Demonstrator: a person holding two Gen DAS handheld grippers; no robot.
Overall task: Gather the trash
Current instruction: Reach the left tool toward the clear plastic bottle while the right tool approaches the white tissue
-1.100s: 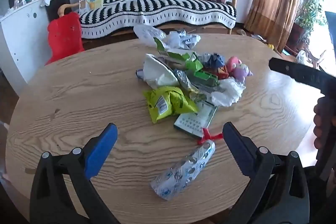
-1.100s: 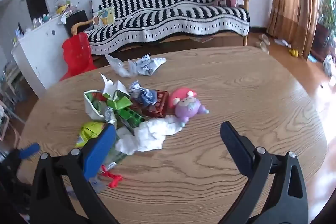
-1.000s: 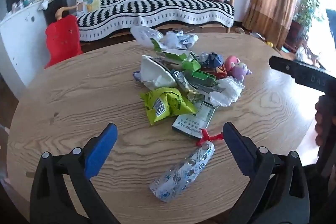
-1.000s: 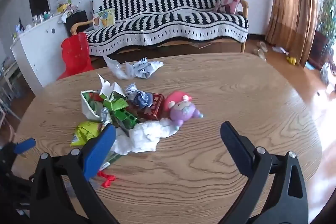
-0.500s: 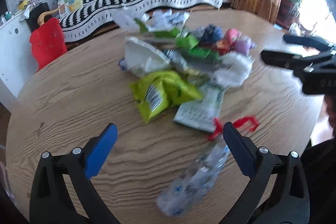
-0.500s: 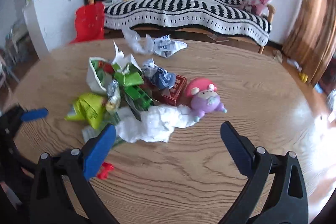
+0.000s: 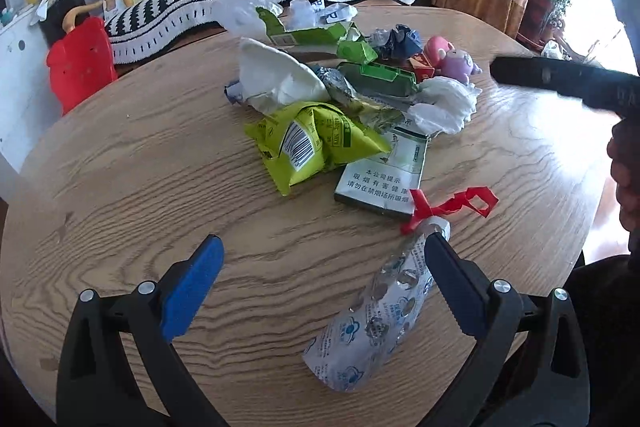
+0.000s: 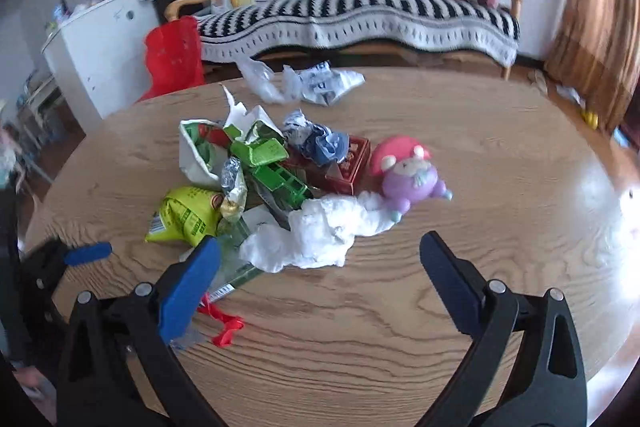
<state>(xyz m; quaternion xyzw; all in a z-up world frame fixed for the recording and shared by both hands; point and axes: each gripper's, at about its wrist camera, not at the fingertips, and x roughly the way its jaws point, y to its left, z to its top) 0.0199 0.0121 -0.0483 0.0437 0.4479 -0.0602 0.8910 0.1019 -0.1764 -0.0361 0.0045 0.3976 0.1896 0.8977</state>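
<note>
A pile of trash lies mid-table: a yellow-green snack bag (image 7: 316,143), a green-white cigarette pack (image 7: 380,179), crumpled white tissue (image 7: 444,103), green wrappers (image 7: 376,77) and a white bag (image 7: 276,75). A silver printed bag (image 7: 380,311) tied with a red ribbon (image 7: 452,205) lies between my left gripper's (image 7: 322,269) open jaws, near the right pad. My right gripper (image 8: 318,259) is open and empty just in front of the tissue (image 8: 312,231). The snack bag (image 8: 186,215) and ribbon (image 8: 224,323) also show in the right wrist view.
A pink-and-purple plush toy (image 8: 408,175) and a red box (image 8: 348,167) sit at the pile's right. More crumpled plastic (image 8: 308,83) lies at the table's far edge (image 8: 440,71). A striped sofa (image 8: 360,15), red chair (image 8: 172,55) and white cabinet (image 8: 100,55) stand beyond.
My left gripper has moved forward and lower, so the silver bag now lies between its jaws. My right gripper has moved closer to the white tissue. Both stay open.
</note>
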